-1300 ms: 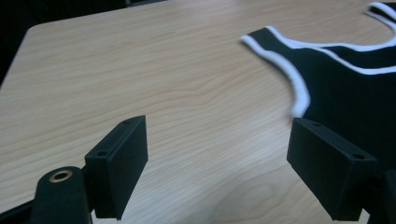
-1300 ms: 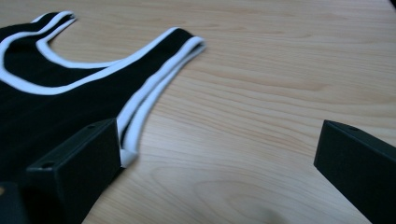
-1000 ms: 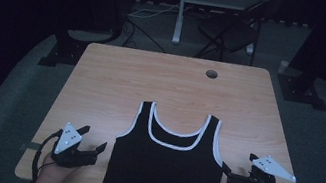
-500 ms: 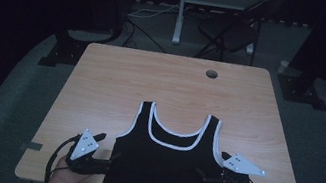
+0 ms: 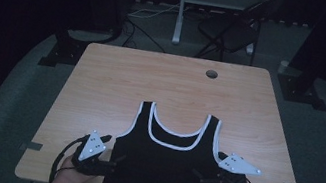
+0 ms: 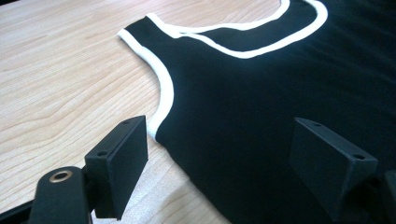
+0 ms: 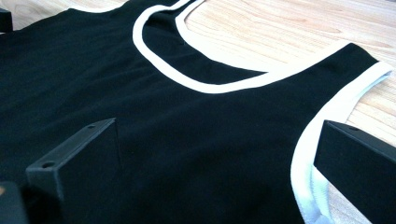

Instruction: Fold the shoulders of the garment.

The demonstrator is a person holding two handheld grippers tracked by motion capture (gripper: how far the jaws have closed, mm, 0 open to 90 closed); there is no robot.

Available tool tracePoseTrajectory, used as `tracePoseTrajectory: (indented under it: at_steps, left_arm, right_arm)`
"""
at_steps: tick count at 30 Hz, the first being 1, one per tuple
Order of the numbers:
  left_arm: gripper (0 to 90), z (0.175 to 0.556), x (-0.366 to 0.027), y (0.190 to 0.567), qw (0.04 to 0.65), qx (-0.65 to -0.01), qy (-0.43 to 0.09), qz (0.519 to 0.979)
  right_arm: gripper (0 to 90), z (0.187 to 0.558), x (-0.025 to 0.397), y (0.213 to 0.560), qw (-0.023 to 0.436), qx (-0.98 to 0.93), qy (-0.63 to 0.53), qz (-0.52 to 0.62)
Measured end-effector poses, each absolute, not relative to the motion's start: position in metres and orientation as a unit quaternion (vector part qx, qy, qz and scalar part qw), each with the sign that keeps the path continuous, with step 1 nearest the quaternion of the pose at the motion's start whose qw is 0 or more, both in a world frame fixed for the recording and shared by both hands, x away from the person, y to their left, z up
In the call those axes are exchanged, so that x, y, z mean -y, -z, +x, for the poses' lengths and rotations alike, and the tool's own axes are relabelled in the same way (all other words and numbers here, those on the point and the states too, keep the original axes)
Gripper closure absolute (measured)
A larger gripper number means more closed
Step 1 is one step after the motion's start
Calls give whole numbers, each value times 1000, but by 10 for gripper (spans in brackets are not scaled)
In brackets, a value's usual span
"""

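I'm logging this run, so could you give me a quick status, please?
Left gripper open, straddling tank top side edge. Right gripper open at opposite armhole edge. Top flat on table. Nothing in the way.

Wooden table, black chair

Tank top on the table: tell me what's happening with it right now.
A person holds a gripper in each hand at the near edge of the table, where a black tank top with white trim lies flat, neck away from them. The left gripper is at the top's left side and the right gripper at its right side. Both are open, each straddling a side edge near an armhole. Nothing is gripped yet; it looks like both sides are about to be pinched.
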State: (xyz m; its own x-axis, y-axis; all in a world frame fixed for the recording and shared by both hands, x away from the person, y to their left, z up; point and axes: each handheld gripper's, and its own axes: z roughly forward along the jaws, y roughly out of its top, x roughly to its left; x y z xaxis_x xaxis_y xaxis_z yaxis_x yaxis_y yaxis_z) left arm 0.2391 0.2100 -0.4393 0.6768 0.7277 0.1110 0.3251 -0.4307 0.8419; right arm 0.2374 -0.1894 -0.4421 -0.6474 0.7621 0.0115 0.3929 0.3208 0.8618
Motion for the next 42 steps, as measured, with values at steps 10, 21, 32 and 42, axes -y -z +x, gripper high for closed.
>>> tracePoseTrajectory:
  at_steps: [10,21,32,42]
  left_arm:
    - [203,258,-210,438,425,-306,-216,824]
    - [204,299,-207,423,434,-278,-202,833]
    - [204,348,-183,406,425,-222,-181,859]
    - [203,404,-180,408,439,-197,-129,867]
  right_arm:
    - [5,237,191,442,200,-785,-458,365]
    - [5,237,192,443,197,-785,-462,363]
    - [5,237,192,443,191,-788,-462,359]
    - [5,237,194,443,186,-786,-469,357]
